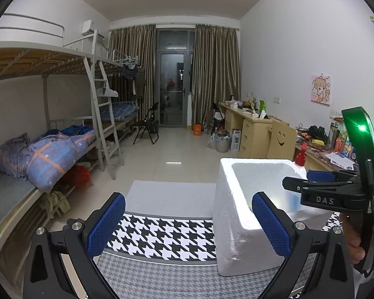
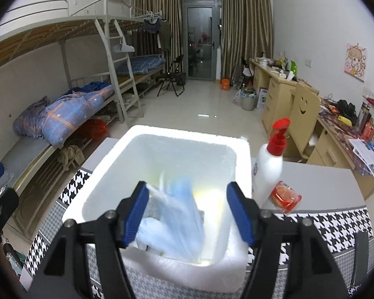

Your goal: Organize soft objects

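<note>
A white foam box (image 2: 107, 164) stands on a table covered with black-and-white houndstooth cloth (image 2: 336, 226). My right gripper (image 2: 187, 185) hangs open over the box. A soft blue-and-white pack (image 2: 177, 219), blurred, lies between and below its blue pads, inside the box among other pale soft items. In the left wrist view the foam box (image 1: 227, 199) sits to the right. My left gripper (image 1: 188, 196) is open wide over the cloth with nothing between its fingers. The right gripper (image 1: 309, 178) reaches over the box rim from the right, held by a hand.
A white pump bottle with a red top (image 2: 266, 169) and a small red packet (image 2: 285, 195) stand right of the box. Bunk beds with blue bedding (image 1: 57, 154) line the left wall. Cluttered desks (image 1: 251, 127) run along the right.
</note>
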The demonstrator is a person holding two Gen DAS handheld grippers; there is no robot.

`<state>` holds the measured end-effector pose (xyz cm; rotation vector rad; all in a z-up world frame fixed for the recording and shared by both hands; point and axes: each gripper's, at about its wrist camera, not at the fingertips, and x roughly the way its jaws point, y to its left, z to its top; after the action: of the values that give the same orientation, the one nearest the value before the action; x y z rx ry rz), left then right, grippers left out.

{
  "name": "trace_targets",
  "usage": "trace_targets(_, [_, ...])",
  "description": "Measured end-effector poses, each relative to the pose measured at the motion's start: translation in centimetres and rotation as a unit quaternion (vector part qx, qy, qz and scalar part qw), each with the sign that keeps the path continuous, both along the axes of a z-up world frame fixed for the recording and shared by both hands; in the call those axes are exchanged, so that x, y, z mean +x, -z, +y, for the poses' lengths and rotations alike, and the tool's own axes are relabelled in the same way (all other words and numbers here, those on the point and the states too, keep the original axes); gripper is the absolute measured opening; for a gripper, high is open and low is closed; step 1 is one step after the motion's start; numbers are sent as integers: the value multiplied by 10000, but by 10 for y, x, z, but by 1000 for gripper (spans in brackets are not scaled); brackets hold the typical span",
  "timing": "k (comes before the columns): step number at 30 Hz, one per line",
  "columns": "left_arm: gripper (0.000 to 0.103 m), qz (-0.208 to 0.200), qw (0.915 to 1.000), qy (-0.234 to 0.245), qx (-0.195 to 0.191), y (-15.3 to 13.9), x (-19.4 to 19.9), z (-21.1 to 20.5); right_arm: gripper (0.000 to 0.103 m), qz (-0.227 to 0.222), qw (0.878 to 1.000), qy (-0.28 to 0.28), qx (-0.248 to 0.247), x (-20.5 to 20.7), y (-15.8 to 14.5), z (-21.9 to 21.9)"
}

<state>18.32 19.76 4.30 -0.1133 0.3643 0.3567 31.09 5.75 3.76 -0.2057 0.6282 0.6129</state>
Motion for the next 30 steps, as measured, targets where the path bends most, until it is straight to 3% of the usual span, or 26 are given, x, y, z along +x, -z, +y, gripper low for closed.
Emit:
trace_targets(7, [102, -23, 9999, 100, -36, -1, -4, -2, 70, -228, 9997, 24, 119, -14, -12, -11])
trace_targets(17, [102, -149, 9994, 316, 79, -11, -31, -30, 91, -1057, 9923, 25, 648, -80, -38, -57])
trace_targets(30, [102, -543, 9968, 529, 240, -22, -89, -73, 92, -1665, 9819, -44, 904, -150, -42, -99])
